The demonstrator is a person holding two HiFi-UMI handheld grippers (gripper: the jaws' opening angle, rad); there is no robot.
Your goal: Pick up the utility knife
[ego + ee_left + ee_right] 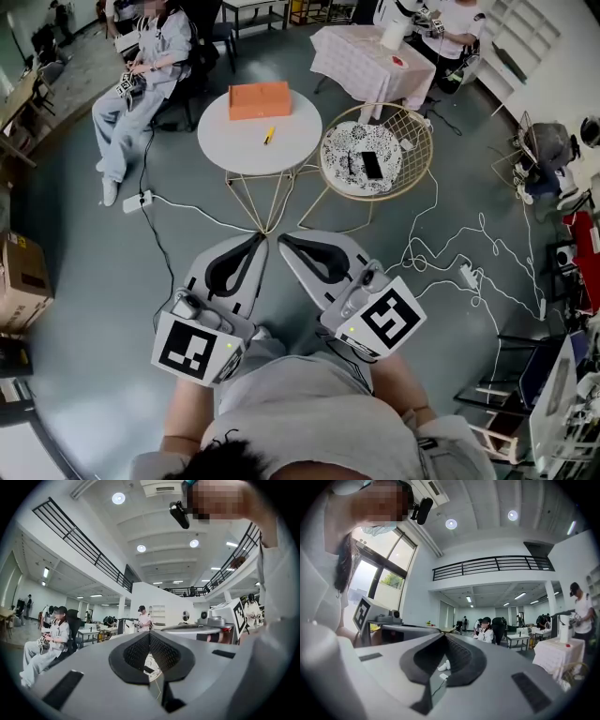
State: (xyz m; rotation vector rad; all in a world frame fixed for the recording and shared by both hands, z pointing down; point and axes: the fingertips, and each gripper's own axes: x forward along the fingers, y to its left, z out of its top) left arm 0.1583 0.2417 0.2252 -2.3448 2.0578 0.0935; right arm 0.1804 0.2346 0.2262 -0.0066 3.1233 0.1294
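Observation:
The utility knife [269,135] is a small yellow tool lying on the round white table [234,145], well ahead of me. Both grippers are held close to my body, far short of the table. My left gripper [258,240] [149,635] has its jaws together with nothing between them. My right gripper [285,242] [442,638] stands beside it, tips nearly side by side, also shut and empty. Both gripper views look level across the room, and the knife does not show in them.
An orange box [260,99] lies on the same table. To its right stands a wire basket chair [412,141] with a patterned cushion and a phone. Cables [469,253] and power strips trail over the floor. A seated person [141,75] is at far left, and a cardboard box [21,281] by the left edge.

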